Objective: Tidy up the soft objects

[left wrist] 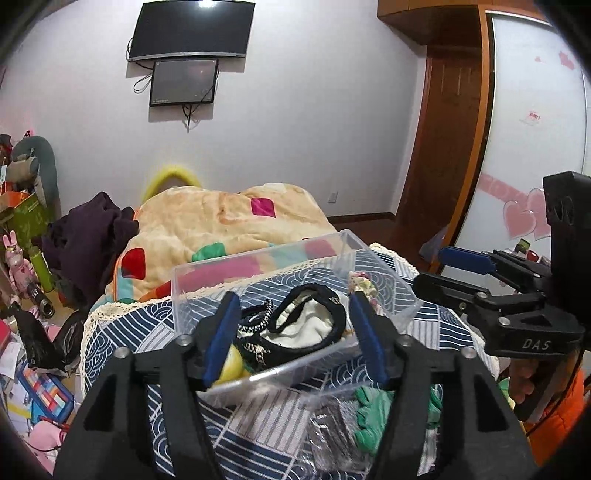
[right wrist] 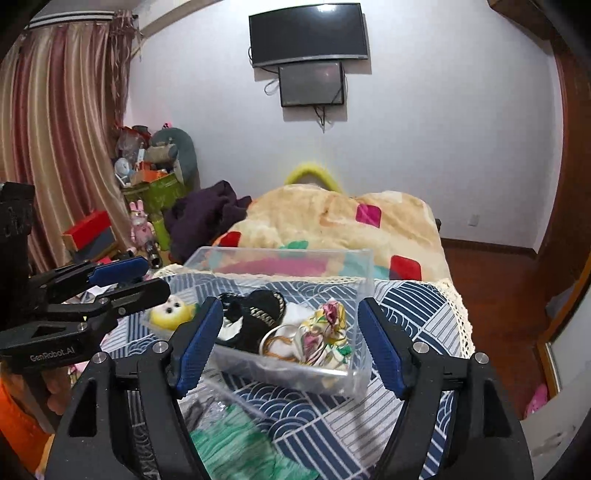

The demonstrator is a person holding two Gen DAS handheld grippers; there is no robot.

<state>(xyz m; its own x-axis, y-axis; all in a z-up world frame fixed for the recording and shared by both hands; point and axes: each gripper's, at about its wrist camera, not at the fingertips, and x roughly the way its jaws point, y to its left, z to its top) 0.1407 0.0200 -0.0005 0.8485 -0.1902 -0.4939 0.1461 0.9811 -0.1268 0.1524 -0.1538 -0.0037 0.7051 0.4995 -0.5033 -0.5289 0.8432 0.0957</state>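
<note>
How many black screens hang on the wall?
2: a large curved black screen on top, and a smaller flat black screen directly below it, both on the white wall.

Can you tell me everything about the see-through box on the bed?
The clear plastic box is a shallow rectangle with thin see-through walls and no lid on it. It sits upright on the blue-and-white patterned cover, in front of the cream blanket. Inside lie a small yellow plush toy, a black-and-white fabric piece, a metal ring and a floral cloth bundle. Both grippers hover near it with jaws open, neither touching it.
</note>
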